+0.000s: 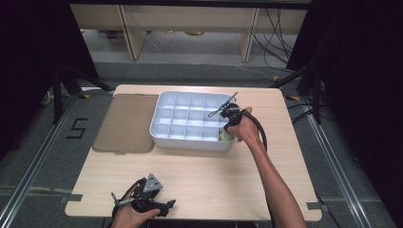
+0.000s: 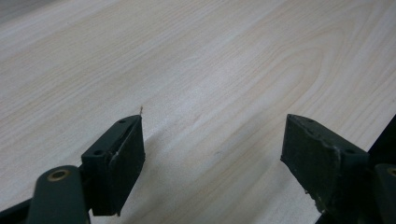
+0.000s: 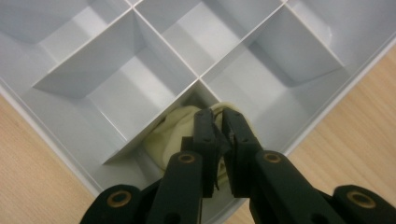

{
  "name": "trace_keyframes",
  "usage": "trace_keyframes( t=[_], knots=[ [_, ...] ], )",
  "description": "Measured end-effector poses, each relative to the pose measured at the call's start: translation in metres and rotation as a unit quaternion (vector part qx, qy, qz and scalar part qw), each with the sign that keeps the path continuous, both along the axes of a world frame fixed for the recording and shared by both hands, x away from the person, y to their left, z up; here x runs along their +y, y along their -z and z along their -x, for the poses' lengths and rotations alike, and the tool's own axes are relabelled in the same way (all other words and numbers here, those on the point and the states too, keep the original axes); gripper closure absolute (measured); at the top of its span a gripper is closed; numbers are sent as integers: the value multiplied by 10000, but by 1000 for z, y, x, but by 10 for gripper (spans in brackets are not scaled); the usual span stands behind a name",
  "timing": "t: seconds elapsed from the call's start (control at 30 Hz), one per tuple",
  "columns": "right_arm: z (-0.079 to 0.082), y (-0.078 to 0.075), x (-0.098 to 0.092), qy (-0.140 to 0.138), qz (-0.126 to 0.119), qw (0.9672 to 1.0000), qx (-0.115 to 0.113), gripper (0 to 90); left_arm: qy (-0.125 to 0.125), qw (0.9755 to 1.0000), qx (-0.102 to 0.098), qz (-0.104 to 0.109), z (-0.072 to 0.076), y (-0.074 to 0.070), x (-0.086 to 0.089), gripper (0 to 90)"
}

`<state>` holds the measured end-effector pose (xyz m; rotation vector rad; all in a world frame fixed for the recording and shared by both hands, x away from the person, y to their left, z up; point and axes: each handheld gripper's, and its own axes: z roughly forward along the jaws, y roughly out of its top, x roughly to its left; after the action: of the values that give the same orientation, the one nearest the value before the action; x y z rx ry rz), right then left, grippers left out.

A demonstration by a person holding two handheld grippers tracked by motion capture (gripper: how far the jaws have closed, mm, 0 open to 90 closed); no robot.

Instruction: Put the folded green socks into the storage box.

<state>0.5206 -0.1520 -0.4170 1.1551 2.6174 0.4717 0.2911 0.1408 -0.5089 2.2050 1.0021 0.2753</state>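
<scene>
Near the centre right of the high view, the right tool [image 1: 227, 124] reaches down into the near-right corner compartment of a white divided organiser tray [image 1: 167, 124] that sits on the wooden worktop [image 1: 214, 166]. In the right gripper view its jaws stand almost together, pinched on a fold of a pale yellow, crumpled soft item [image 3: 175, 130], perhaps cloth or a glove, bunched in that corner cell.

It looks light and limp, so it should lift without effort but will sag and drag on the thin dividers. The raised fold at its top is the sensible hold, since a pinch lower down would meet the cell walls.

At the lower left of the high view, the left tool [image 1: 142, 202] rests low over bare worktop, jaws wide apart and holding nothing. A flat brown lid-like panel [image 1: 126, 124] lies just beside the tray's left edge.
</scene>
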Motion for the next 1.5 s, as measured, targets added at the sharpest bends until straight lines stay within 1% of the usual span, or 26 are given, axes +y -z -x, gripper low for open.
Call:
trace_keyframes(
  t=[0.03, 0.1, 0.13, 0.17, 0.27, 0.33, 0.37, 0.5, 0.57, 0.63, 0.73, 0.8, 0.83, 0.87, 0.97, 1.0, 1.03, 1.07, 1.1, 1.13, 1.2, 1.23, 1.27, 1.33, 1.4, 1.5],
  knots=[
    [-1, 2, -1, -64, 31, 9999, -76, 851, -4, 10000, 4, 15, 0, 0, 0, 206],
    [-1, 4, 1, -30, 90, 10000, -3, 852, 46, 10000, -16, 11, 0, -1, 0, 205],
    [-1, 6, 2, -34, 112, 9999, 9, 852, 1, 10000, 30, 73, 0, 0, 0, 206],
    [-1, 8, 3, -52, 121, 9999, 36, 852, -7, 10000, -5, 6, 0, 0, 0, 206],
    [-1, 16, 7, -103, 172, 9998, 91, 852, 0, 10000, 11, 60, 1, -1, 0, 206],
    [-1, 22, 11, -177, 251, 9994, 153, 853, -3, 10000, -3, 6, 1, -1, -1, 205],
    [-1, 23, 12, -194, 276, 9993, 156, 853, 6, 10000, 12, 25, 1, 0, -1, 206],
    [-2, 25, 14, -185, 330, 9991, 202, 854, 24, 10000, 25, 1, 2, -1, -1, 207],
    [-3, 26, 14, -170, 318, 9991, 219, 854, 105, 9999, -38, -23, 1, -3, 0, 207],
    [-3, 27, 14, -168, 328, 9991, 231, 854, 72, 10000, -28, -43, 1, -3, 0, 207],
    [-3, 27, 14, -198, 325, 9990, 233, 848, 37, 10000, -4, 5, 2, -2, -1, 207],
    [-4, 26, 12, -147, 242, 9993, 253, 829, 44, 10000, 7, 34, 2, -2, -1, 207],
    [-4, 24, 10, -148, 175, 9995, 226, 823, 38, 10000, 0, -33, 1, -2, -1, 207],
    [-3, 22, 8, -124, 98, 9997, 186, 814, 48, 10000, -32, -32, 1, -3, 0, 207],
    [-2, 13, 0, -121, -187, 9997, 108, 788, -1, 10000, 1, 66, 1, -2, 0, 207],
    [-1, 11, -2, -104, -235, 9996, 105, 777, -5, 10000, 0, 70, 1, -2, 0, 207],
    [-1, 8, -6, -96, -352, 9992, 182, 766, -33, 10000, -4, 55, 1, -2, 0, 207],
    [0, 6, -8, -16, -369, 9993, 82, 762, -16, 10000, -34, 15, 1, -2, 0, 207],
    [1, 3, -11, -42, -422, 9991, 8, 752, -14, 10000, -34, 51, 1, -2, -1, 207],
    [2, 1, -12, 13, -510, 9987, 38, 743, 14, 10000, -38, 29, 1, -3, -1, 207],
    [5, -5, -16, 52, -629, 9980, -45, 716, 28, 10000, -20, 19, 1, -2, 0, 207],
    [6, -7, -16, 55, -698, 9975, -34, 708, 45, 10000, -5, 34, 1, -2, 0, 207],
    [7, -10, -18, 43, -687, 9975, -157, 705, -47, 10000, 6, 51, 1, -2, 0, 207],
    [10, -17, -21, 51, -803, 9965, -217, 692, -9, 10000, -62, 7, 1, -3, 1, 207],
    [11, -22, -25, 46, -857, 9958, -306, 687, 6, 10000, -38, 26, 1, -3, 1, 207],
    [13, -27, -29, 100, -953, 9948, -332, 675, -3, 10000, -51, 25, 1, -3, 0, 207]
  ],
)
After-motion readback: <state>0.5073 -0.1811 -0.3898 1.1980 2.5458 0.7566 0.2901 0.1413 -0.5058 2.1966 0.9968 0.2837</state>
